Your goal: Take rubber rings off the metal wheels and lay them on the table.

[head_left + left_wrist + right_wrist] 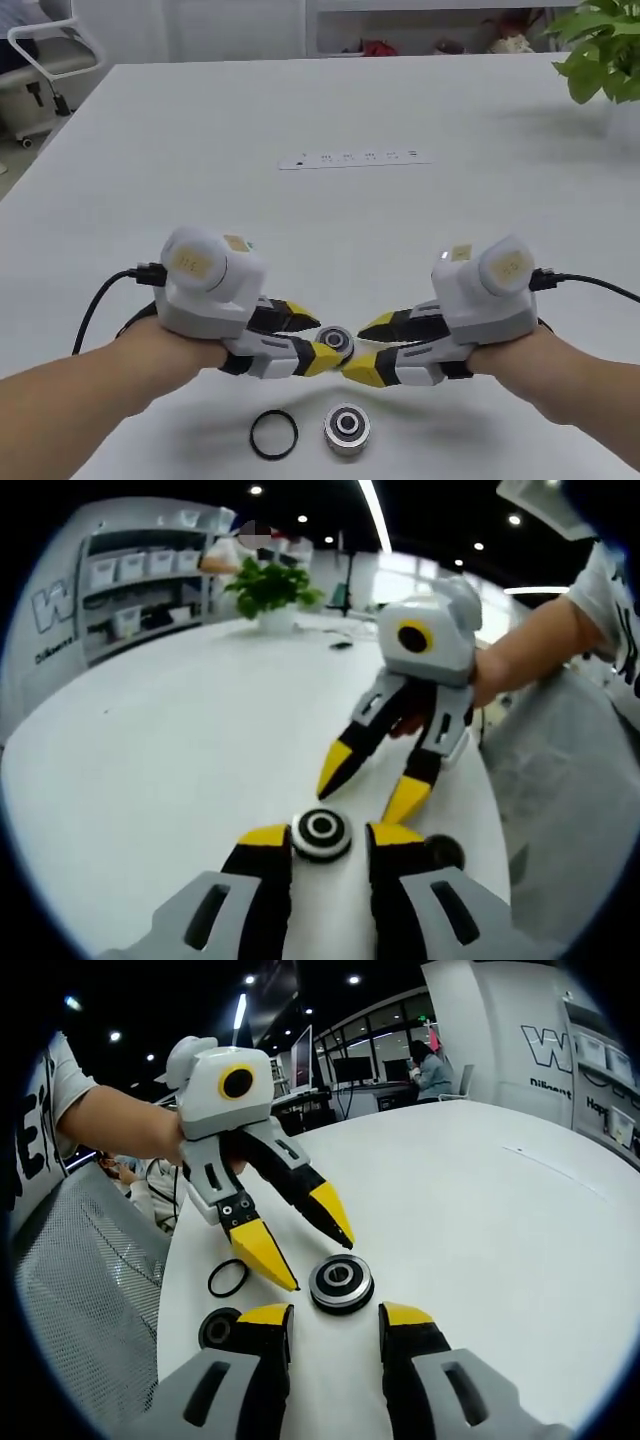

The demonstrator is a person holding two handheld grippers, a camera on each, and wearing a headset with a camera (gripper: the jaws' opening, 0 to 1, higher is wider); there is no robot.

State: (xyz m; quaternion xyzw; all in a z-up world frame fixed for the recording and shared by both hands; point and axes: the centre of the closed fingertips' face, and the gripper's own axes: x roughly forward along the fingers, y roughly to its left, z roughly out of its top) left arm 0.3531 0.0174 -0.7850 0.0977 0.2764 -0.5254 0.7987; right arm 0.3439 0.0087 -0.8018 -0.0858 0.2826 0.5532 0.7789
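The metal wheel [333, 342] hangs between the two grippers over the near part of the surface [420, 220]. Its flat face is turned up and a little toward the person, axle near upright (being round, it has no long axis to speak of). It sits between the tips of the left gripper [330, 833], whose fingers [262, 838] pinch its dark rim from either side. The right gripper [335, 1315] faces it with fingers spread wide, the wheel just past their tips and apart from them. Nearer the person, a loose rubber ring [273, 434] lies flat beside a second wheel [347, 428].
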